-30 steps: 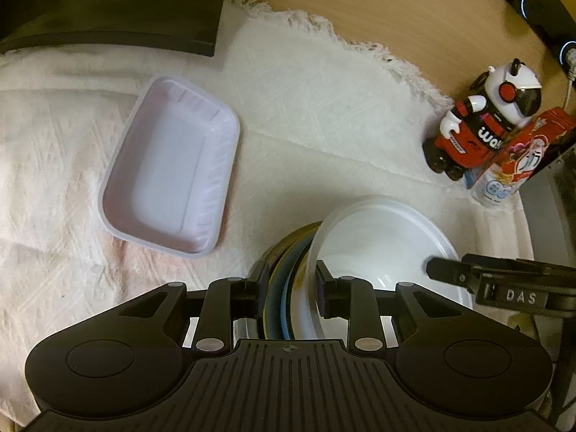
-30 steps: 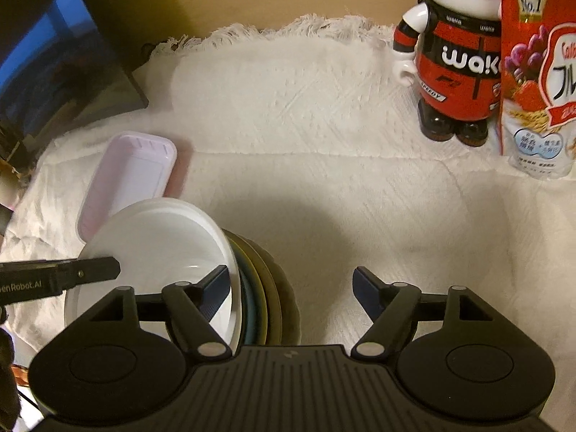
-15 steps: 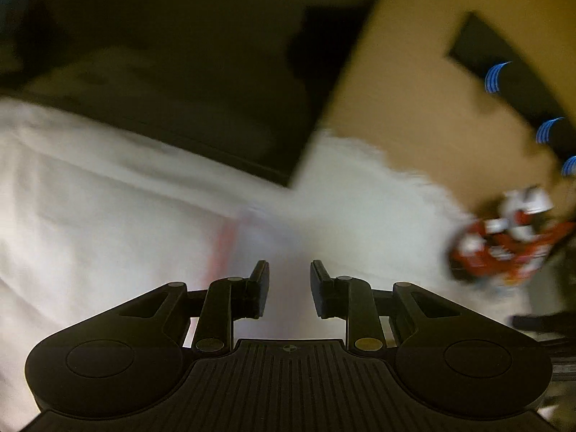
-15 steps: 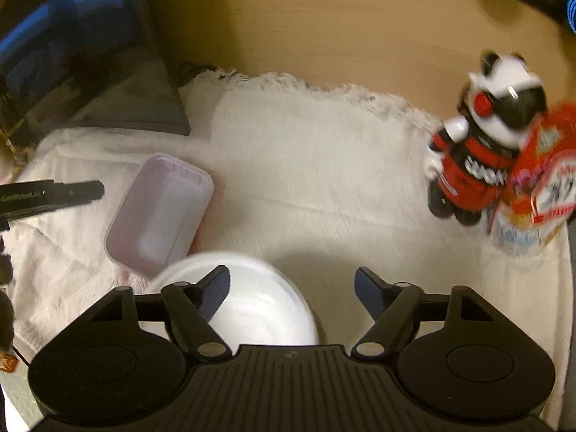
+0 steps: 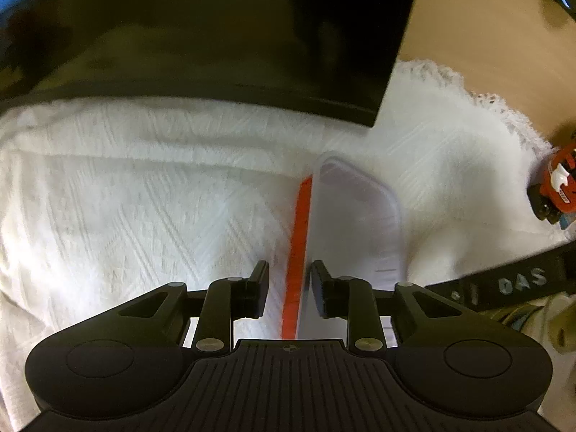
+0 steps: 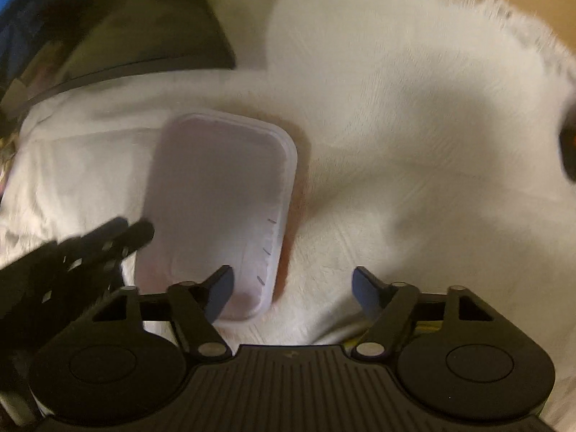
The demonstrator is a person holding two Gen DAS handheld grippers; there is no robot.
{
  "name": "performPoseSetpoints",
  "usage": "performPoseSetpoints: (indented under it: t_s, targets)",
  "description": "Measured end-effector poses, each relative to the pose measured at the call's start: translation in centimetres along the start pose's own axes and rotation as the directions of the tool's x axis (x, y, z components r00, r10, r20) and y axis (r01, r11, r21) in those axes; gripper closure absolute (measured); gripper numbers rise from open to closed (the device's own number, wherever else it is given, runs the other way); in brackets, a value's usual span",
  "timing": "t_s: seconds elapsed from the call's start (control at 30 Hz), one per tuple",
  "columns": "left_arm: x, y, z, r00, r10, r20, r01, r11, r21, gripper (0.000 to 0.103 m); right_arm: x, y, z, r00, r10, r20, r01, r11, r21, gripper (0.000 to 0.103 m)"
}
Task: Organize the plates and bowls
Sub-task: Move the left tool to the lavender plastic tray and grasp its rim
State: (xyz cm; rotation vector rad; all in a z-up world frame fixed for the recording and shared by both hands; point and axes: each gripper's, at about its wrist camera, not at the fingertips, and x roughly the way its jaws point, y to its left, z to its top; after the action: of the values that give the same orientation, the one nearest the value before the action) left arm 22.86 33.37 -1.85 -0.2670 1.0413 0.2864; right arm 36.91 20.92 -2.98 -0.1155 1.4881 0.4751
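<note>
Left wrist view: the left tongs (image 5: 289, 289) stand with a narrow gap between the jaws, straddling the near left rim of the rectangular tray (image 5: 354, 216). The orange outer side of that rim runs forward from the gap. Neither pad (image 5: 261, 280) visibly presses the rim, so the tongs grip nothing. The tray's pale interior lies ahead and to the right of the tongs on the white cloth (image 5: 144, 198). A dark screen (image 5: 216, 36) stands beyond the cloth, with bare wooden desk (image 5: 468, 28) to its right. A red toy figure (image 5: 556, 187) sits at the far right edge.

Right wrist view: the right tongs (image 6: 293, 288) are spread wide and hold nothing. Their left pad (image 6: 219, 289) hangs over the tray's near right corner; whether it touches cannot be told. The left tongs appear blurred at the tray's left side.
</note>
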Motion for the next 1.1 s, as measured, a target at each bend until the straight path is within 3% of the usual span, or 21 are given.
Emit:
performPoseSetpoints:
  t_s: [0.17,0.27,0.37,0.5,0.7,0.93,1.1]
  targets:
    - [1.3,1.3,0.2,1.000,-0.002,-0.024,0.002,1.000,-0.008,0.070,3.1,0.4,1.4,0.997,-0.011,-0.078,0.015,0.999,0.050,0.047]
    - [2.2,2.0,0.3,0.997,-0.053,-0.053,0.052,0.998,-0.037,0.070,5.0,0.3,2.0,0.993,-0.006,-0.121,0.017,0.995,0.094,0.055]
    - [3.0,2.5,0.3,0.987,-0.143,-0.074,0.138,0.988,-0.076,0.072,6.0,0.4,2.1,0.989,0.052,-0.140,-0.035,0.992,0.120,0.066]
    - [2.8,2.2,0.4,0.990,-0.118,-0.072,0.114,0.992,-0.063,0.078,5.1,1.4,1.1,0.984,0.125,-0.130,-0.113,0.989,0.097,0.070]
    - [0.2,2.0,0.8,0.994,-0.101,-0.049,0.099,0.994,-0.052,0.078,0.6,1.7,-0.7,0.980,0.191,-0.053,-0.189,0.981,0.040,0.070]
    - [-7.0,-0.5,0.7,0.981,-0.192,0.006,0.192,0.979,-0.067,0.079,-10.0,0.1,-5.2,0.964,0.240,0.117,-0.230,0.969,-0.094,0.070]
    - [-11.7,-5.7,-0.6,0.963,-0.267,0.041,0.266,0.964,0.027,0.079,-16.9,-3.8,-10.5,0.944,0.221,0.244,-0.189,0.971,-0.147,0.069]
